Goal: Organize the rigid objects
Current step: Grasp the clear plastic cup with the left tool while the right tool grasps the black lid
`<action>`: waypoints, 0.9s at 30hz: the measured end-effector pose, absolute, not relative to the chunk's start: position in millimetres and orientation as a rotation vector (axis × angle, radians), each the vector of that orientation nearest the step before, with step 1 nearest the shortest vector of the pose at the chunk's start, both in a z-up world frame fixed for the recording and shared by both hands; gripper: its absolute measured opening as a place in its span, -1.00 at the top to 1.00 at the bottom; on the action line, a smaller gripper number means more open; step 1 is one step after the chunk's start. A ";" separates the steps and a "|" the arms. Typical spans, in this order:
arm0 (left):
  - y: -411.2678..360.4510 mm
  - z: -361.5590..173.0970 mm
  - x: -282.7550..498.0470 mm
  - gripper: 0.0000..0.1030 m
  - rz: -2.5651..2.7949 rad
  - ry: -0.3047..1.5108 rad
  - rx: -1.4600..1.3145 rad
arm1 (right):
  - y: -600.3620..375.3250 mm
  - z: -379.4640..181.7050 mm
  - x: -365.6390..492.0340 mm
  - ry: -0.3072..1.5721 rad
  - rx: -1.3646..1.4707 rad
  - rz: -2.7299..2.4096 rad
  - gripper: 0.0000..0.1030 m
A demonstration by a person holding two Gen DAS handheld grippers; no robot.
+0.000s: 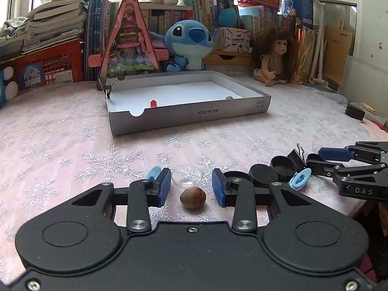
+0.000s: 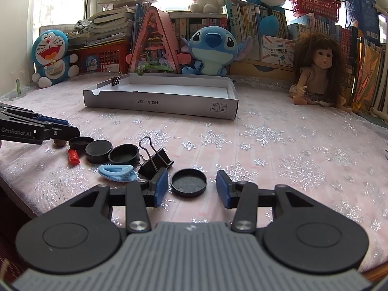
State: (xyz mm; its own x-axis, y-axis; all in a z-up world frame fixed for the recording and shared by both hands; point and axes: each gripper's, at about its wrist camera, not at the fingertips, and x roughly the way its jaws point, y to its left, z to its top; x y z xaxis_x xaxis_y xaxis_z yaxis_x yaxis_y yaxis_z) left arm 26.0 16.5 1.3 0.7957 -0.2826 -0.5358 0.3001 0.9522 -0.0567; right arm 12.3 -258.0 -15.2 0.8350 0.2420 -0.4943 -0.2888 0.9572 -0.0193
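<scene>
Nut [image 1: 193, 197], perhaps a hazelnut, lies on the snowflake tabletop [image 1: 72, 145] between the left gripper's [image 1: 191, 186] open pads, while the right gripper [image 2: 192, 186] straddles a black round lid [image 2: 188, 182], jaws apart, touching nothing.

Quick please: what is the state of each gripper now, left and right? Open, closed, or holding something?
Left gripper: open, holding nothing; a brown nut lies between its fingers, untouched.
Right gripper: open, holding nothing; a black round lid lies between its fingers, untouched.
</scene>
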 end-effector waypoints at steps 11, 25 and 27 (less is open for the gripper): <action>14.2 -4.1 32.0 0.48 -0.293 0.572 0.033 | -254.0 -16.0 12.4 0.503 -0.093 0.282 0.11; 11.6 3.0 31.0 0.49 -0.286 0.553 0.033 | -257.4 -12.1 18.7 0.494 -0.100 0.278 0.29; 12.0 6.5 33.7 0.49 -0.286 0.551 0.030 | -258.2 -10.1 20.9 0.487 -0.099 0.274 0.29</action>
